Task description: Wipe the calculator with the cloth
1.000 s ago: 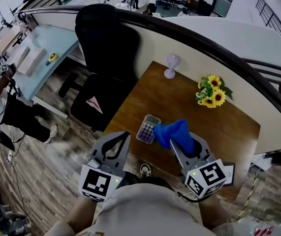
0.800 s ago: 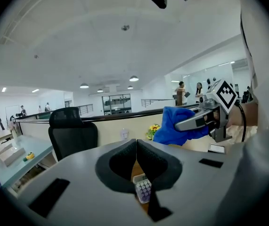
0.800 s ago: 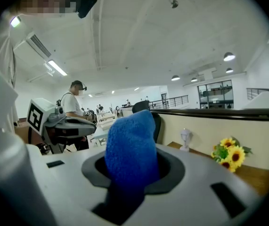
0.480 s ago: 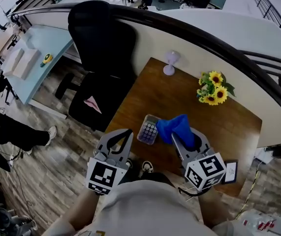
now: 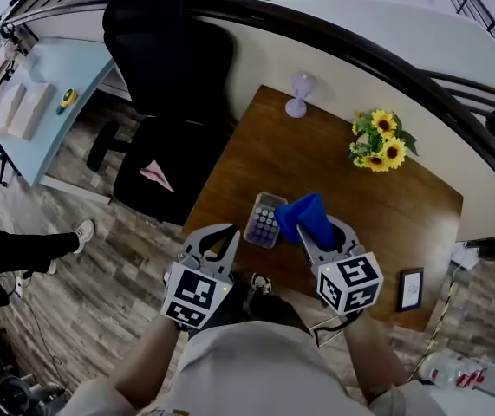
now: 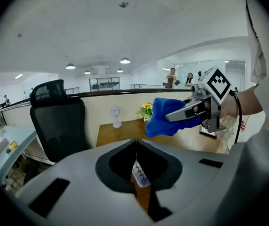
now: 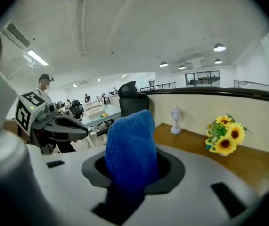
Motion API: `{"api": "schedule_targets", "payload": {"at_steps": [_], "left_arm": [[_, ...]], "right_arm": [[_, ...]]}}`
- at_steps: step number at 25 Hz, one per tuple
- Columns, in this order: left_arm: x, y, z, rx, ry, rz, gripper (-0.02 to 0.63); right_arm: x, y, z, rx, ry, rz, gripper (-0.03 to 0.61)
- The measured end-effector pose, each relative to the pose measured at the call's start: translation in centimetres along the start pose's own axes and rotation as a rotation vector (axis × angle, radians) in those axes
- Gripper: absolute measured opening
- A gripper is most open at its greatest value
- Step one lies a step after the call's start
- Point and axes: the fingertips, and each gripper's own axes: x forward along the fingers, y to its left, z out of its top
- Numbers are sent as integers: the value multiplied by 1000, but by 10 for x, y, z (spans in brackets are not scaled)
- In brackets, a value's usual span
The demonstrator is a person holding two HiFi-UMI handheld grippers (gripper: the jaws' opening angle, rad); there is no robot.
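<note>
The calculator (image 5: 263, 219) lies flat near the left edge of the bench (image 5: 360, 206), keys up. It looks like a light, stiff plastic slab, so I judge that it will skate on the smooth wood under a wipe and could go over that near edge. The place to steady it is its bare case sides, not the keys.

The cloth (image 5: 306, 214) is soft, thick and limp. It stands bunched in a hump from the right gripper (image 5: 318, 232), which is clamped on its lower end. Its free upper end should drape and fold under light pressure.

The left gripper (image 5: 223, 232) hangs off the bench's near left corner, just near of the calculator, with its jaws closed together on nothing.

In the head view the cloth covers the calculator's right edge, and I cannot tell whether they touch. The display is too small to read. The left gripper view shows only a sliver of keys past the jaws; in the right gripper view the cloth hides the calculator altogether.

Farther off stand sunflowers (image 5: 377, 142) and a lamp (image 5: 297, 94).
</note>
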Motion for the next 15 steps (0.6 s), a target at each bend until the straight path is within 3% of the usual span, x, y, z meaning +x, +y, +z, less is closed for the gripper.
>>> {"api": "schedule_targets", "payload": {"at_steps": [15], "left_arm": [[97, 9, -102, -82, 162, -117, 8]], "right_arm": [[110, -15, -60, -49, 148, 4, 132]]}}
